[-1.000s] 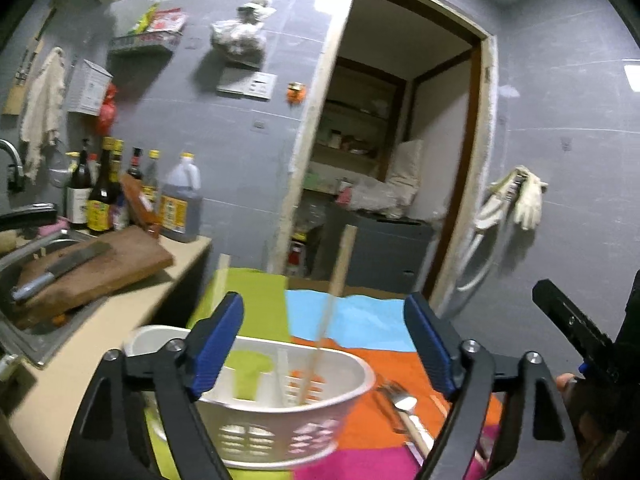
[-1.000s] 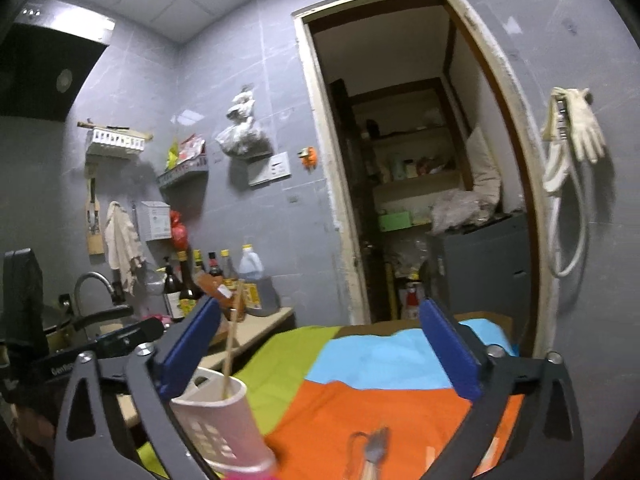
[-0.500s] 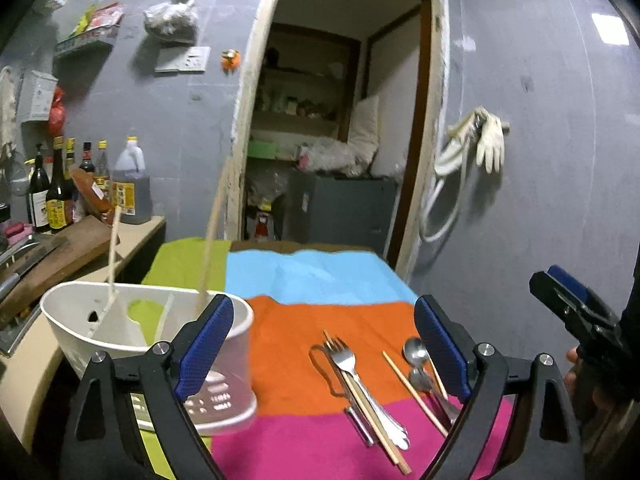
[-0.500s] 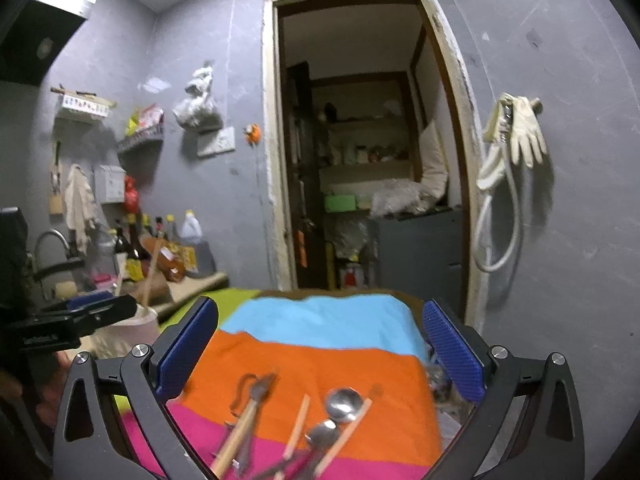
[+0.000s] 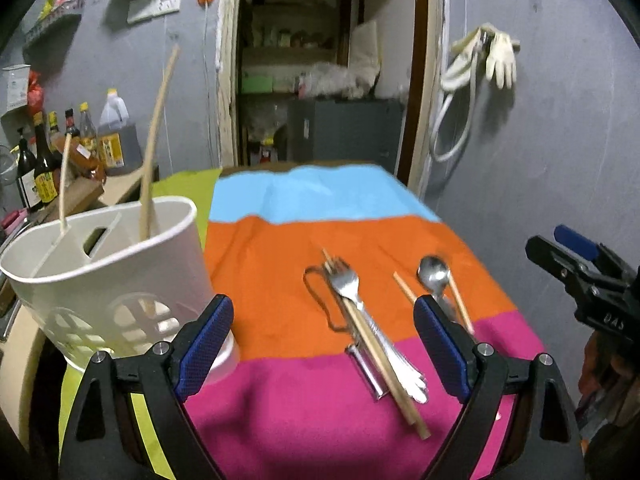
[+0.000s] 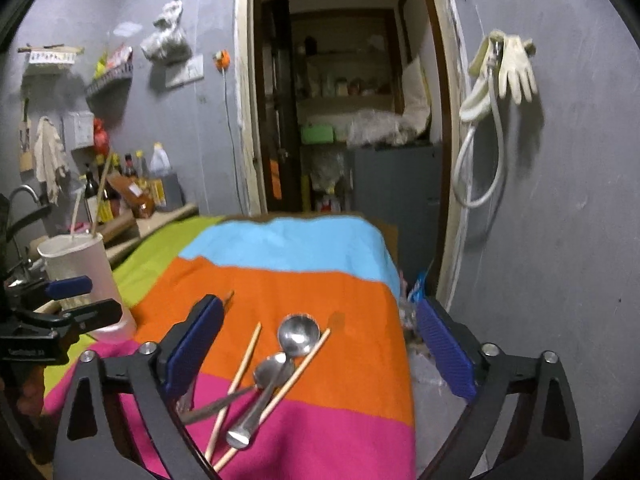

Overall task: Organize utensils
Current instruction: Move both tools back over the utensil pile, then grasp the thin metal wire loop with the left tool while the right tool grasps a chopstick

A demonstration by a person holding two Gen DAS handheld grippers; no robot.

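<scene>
A white utensil caddy (image 5: 104,264) stands on the left of the striped cloth (image 5: 280,248), with two chopsticks (image 5: 150,168) upright in it. A fork (image 5: 346,280), a long chopstick (image 5: 380,356) and a wire tool lie together mid-cloth. Two spoons (image 6: 298,334) and two more chopsticks (image 6: 240,376) lie to their right. My left gripper (image 5: 322,328) hangs open above the fork pile. Over the spoons, my right gripper (image 6: 320,320) has its jaws closing, with nothing pressed between the pads.
Bottles (image 5: 44,160) and a wooden board sit on the counter left of the caddy, by a sink tap (image 6: 24,196). An open doorway (image 5: 320,80) lies beyond the table's far end. The cloth's right edge (image 6: 404,320) drops off close to the grey wall.
Both grippers tipped down and swung right, from the caddy toward the loose utensils, which now fill the lower views. The caddy slid to the left edge. The right jaws narrowed a little.
</scene>
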